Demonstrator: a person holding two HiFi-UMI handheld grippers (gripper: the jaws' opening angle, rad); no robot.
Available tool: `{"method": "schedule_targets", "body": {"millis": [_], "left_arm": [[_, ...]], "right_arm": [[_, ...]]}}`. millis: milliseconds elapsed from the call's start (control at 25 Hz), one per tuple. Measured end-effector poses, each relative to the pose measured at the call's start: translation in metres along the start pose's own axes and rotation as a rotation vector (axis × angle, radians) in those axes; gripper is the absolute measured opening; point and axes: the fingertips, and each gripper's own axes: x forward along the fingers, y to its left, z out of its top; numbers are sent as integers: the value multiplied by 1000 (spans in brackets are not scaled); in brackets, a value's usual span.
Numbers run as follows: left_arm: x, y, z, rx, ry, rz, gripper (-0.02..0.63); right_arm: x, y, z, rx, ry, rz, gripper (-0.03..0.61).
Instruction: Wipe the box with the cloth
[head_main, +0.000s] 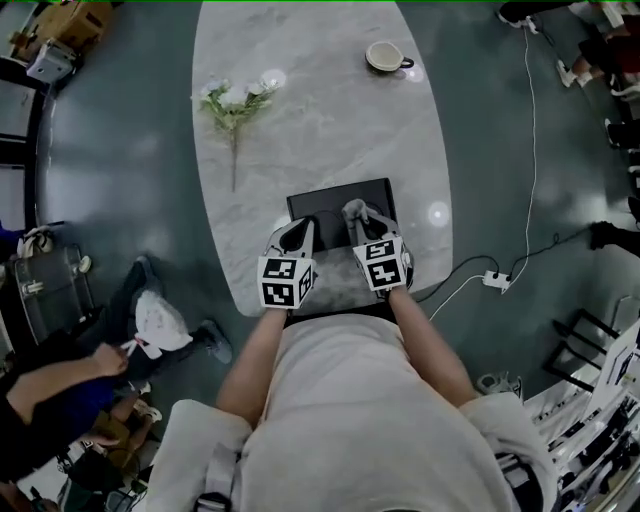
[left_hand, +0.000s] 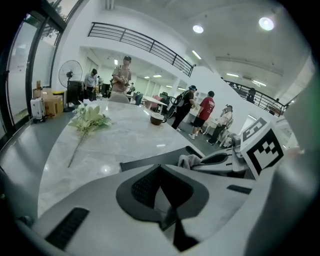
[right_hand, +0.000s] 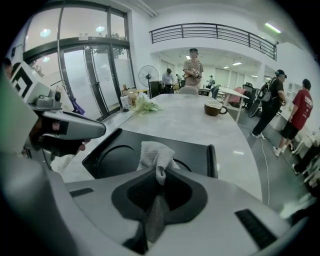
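I can't see the box's (head_main: 338, 197) near edge under my left tool (head_main: 298, 235) and right tool (head_main: 357, 215). The cloth's (right_hand: 154, 155) lower end vanishes between the right jaws. The picture's top edge cuts off the surface (head_main: 320, 110).

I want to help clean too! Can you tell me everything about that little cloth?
The cloth is small and pale grey-white, with a bumpy waffle weave like a dish rag. It is scrunched into a soft bunch, not spread flat. One end is pinched in the right tongs, which are shut on it. The rest sticks out ahead of them, over the black box on the marble table. Whether it touches the box cannot be told.
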Motion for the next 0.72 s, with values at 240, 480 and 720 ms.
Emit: {"method": "schedule_targets", "body": {"millis": [240, 480, 720], "left_arm": [[18, -22, 7, 37, 15, -42, 23], [31, -37, 9, 58, 33, -68, 23], [37, -43, 10, 66, 40, -74, 23]], "right_arm": [[-9, -25, -9, 18, 0, -53, 43], [-16, -41, -11, 32, -8, -77, 43], [-18, -49, -11, 21, -5, -98, 43]]}}
